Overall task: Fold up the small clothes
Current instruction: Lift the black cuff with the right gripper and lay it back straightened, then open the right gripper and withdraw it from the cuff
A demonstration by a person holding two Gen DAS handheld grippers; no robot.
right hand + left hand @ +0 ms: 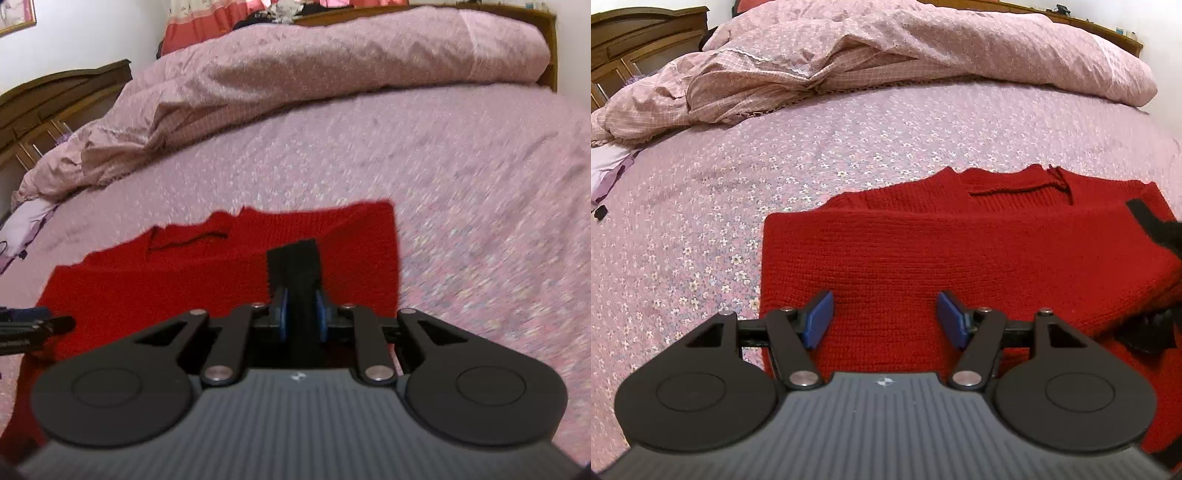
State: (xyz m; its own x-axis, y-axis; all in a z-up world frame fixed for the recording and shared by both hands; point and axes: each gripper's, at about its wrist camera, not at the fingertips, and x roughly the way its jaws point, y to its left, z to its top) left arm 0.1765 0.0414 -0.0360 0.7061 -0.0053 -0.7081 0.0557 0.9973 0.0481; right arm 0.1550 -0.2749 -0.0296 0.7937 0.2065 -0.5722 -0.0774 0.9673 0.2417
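A red knit sweater (923,251) lies flat on the bed, its neckline (1015,188) at the far side and a folded layer across its front. My left gripper (884,299) hovers over the sweater's near left part, open, with nothing between its blue pads (820,317). In the right wrist view the sweater (184,280) spreads to the left, and my right gripper (301,295) is shut on a black band of fabric (295,258) that stands up between its pads. This band (1141,210) also shows at the sweater's right edge in the left wrist view.
The bed has a pink floral sheet (775,166). A crumpled pink duvet (886,48) is heaped along the far side, with a wooden headboard (635,40) at the far left. A pale purple cloth (605,170) lies at the left edge. The left gripper's tip (33,321) pokes in.
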